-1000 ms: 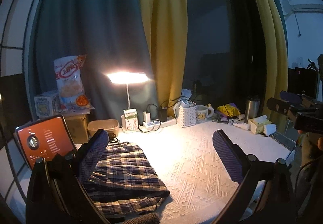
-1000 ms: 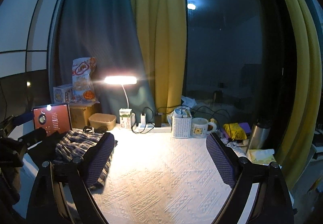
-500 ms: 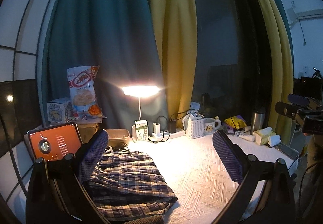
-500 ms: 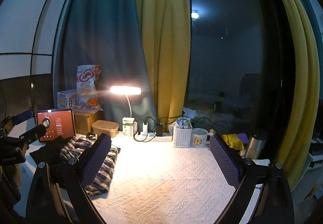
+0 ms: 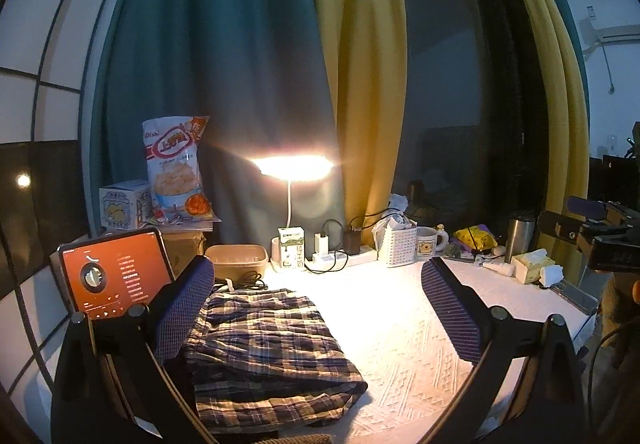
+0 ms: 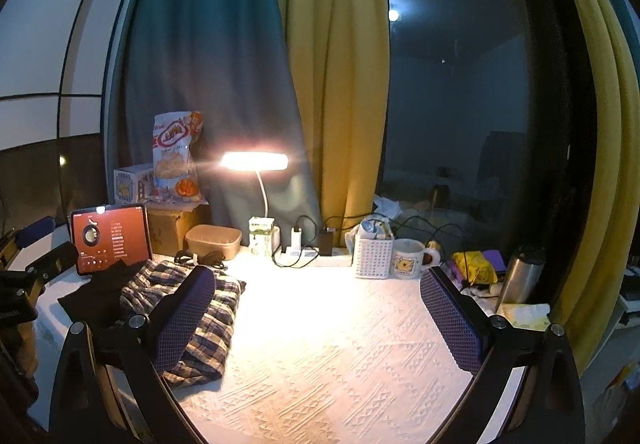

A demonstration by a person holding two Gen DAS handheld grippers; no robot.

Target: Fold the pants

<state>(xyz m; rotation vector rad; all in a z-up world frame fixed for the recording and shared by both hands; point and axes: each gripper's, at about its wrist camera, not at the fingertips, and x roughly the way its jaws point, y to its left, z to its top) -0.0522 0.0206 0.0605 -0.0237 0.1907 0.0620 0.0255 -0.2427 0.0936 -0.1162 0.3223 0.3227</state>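
The plaid pants (image 5: 264, 348) lie folded in a flat stack on the left part of the white textured table cover (image 5: 408, 356); they also show in the right wrist view (image 6: 208, 320), beside a dark cloth (image 6: 100, 296). My left gripper (image 5: 316, 308) is open and empty, held above the table's front edge with its left finger over the pants. My right gripper (image 6: 316, 308) is open and empty, over the middle of the table to the right of the pants. The other gripper shows at the right edge of the left wrist view (image 5: 600, 240).
A lit desk lamp (image 5: 292, 168), power strip (image 5: 340, 256), white basket (image 5: 396, 244), mug (image 5: 428, 240), steel flask (image 5: 518, 236) and tissue box (image 5: 532, 268) line the back. A tablet (image 5: 116, 276), snack bag (image 5: 176, 168), boxes and a brown container (image 5: 238, 260) stand at the left.
Both grippers have lifted and drawn back from the table, so the pants and table sit lower and farther in both views. The pants have not moved.
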